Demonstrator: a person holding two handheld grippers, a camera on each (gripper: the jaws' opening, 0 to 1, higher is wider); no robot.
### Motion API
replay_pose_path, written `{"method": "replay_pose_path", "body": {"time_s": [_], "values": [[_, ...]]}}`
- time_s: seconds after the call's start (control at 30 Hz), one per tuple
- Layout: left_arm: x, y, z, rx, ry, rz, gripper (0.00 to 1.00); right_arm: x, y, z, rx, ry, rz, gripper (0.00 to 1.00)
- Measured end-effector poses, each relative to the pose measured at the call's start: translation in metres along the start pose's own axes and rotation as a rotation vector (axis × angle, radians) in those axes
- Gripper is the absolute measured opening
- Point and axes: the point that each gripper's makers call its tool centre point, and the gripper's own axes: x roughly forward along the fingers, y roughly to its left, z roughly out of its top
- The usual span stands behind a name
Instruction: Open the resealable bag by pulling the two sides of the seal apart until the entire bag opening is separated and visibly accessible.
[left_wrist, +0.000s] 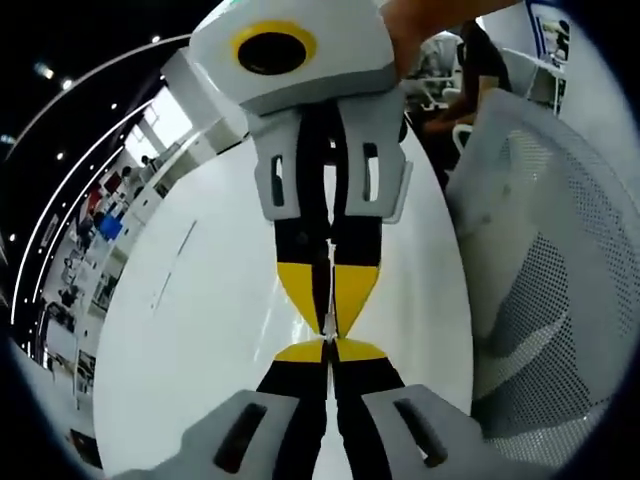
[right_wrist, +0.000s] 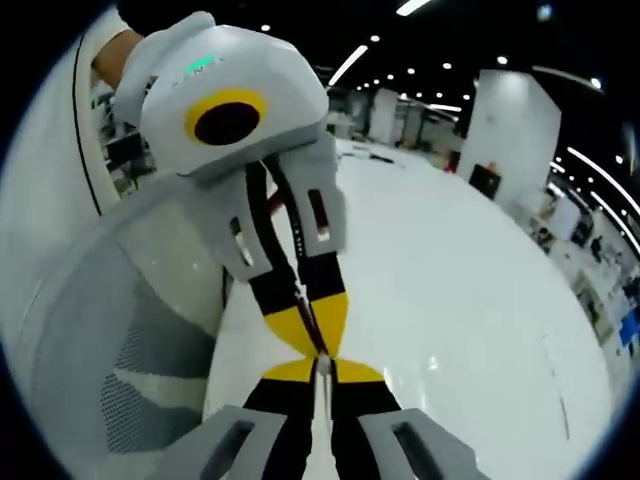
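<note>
Two yellow-tipped tongs, left (left_wrist: 328, 345) and right (right_wrist: 322, 362), meet tip to tip above the glossy white desk (left_wrist: 200, 330), each pinched together on a thin, barely visible film edge, seemingly the bag's seal: light, soft, slippery.

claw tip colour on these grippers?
Yellow tips on black fingers, clearest in the left gripper view.

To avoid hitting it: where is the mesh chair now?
Left gripper view: the white mesh chair is on the right, beside the white table edge. Right gripper view: on the left.
</note>
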Motion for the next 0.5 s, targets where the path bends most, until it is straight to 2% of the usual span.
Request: {"method": "replay_pose_path", "body": {"time_s": [0.2,0.27,0.37,0.5], "values": [[0.002,-0.001,-0.002,0.002,0.006,-0.01,0.0,0.002,0.001,-0.004,0.031,0.03,0.007,0.0],[0.003,-0.001,-0.003,-0.02,0.01,-0.01,0.0,0.002,0.0,-0.007,0.043,0.037,0.005,0.0],[0.006,-0.004,-0.006,-0.037,0.025,-0.022,0.0,0.0,0.002,-0.016,0.083,0.057,0.016,0.0],[0.008,-0.006,-0.008,-0.037,0.039,-0.026,0.0,-0.005,0.003,-0.025,0.073,0.063,0.01,0.0]]}}
